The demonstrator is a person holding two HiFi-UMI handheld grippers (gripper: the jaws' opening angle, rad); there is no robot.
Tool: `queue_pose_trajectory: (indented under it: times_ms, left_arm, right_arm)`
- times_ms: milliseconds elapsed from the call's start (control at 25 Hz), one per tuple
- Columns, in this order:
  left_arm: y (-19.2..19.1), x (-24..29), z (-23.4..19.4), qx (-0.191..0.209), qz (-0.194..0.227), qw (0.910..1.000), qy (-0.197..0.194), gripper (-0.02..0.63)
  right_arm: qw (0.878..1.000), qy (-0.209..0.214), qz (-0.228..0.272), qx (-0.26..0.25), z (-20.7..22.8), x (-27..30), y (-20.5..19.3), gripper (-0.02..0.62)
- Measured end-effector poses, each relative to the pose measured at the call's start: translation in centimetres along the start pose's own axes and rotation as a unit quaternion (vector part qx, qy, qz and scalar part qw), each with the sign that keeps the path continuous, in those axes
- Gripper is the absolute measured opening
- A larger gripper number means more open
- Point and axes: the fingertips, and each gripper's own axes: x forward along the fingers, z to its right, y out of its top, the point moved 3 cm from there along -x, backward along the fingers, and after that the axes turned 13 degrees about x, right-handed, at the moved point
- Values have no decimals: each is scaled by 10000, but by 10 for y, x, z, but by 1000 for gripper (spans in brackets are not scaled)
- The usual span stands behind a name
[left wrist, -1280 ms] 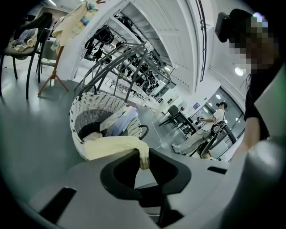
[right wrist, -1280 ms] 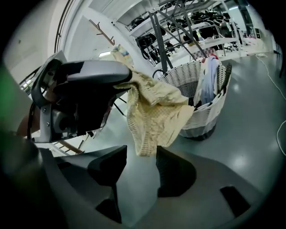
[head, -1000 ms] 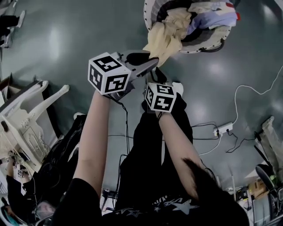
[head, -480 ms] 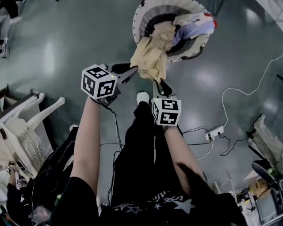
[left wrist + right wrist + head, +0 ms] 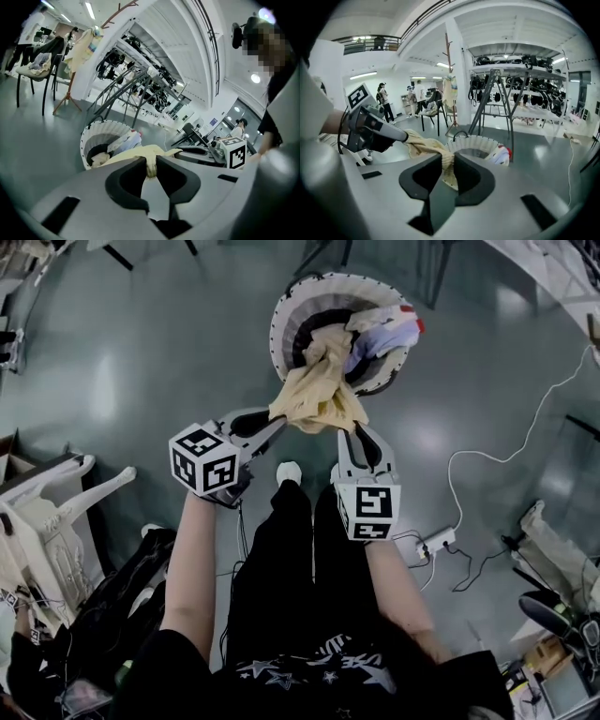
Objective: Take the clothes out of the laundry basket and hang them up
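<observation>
A cream garment (image 5: 317,399) hangs bunched between my two grippers, above the near rim of the round white laundry basket (image 5: 281,320). My left gripper (image 5: 275,420) is shut on the garment's left end, and the cloth (image 5: 151,165) shows pinched between its jaws. My right gripper (image 5: 348,430) has just been closing its jaws and grips the garment's right side, with a fold of cloth (image 5: 447,165) between them. More clothes (image 5: 380,329) lie in the basket (image 5: 480,143). Each gripper also shows in the other's view: the left gripper (image 5: 406,137) and the right gripper (image 5: 180,151).
A white plastic chair (image 5: 56,512) lies at the left. A power strip (image 5: 436,542) with a white cable lies on the floor at the right. My shoe (image 5: 289,471) is below the garment. A coat stand (image 5: 449,89) with a hung garment, chairs (image 5: 37,65) and metal racks (image 5: 520,93) stand beyond the basket.
Both grippers have risen, lifting the cream garment out of the basket. The right gripper has come up from beneath the cloth and now holds its right side.
</observation>
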Motion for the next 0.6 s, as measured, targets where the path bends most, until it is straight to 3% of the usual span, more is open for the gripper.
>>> queue_pose_trajectory:
  times_ms: [400, 600]
  left_arm:
    - [125, -11, 70, 77, 495, 9987, 2, 84]
    - [153, -20, 99, -32, 736, 9973, -36, 89]
  right_arm:
    - [9944, 235, 899, -498, 21, -81, 144, 89]
    - [9886, 325, 1178, -884, 18, -114, 192, 87]
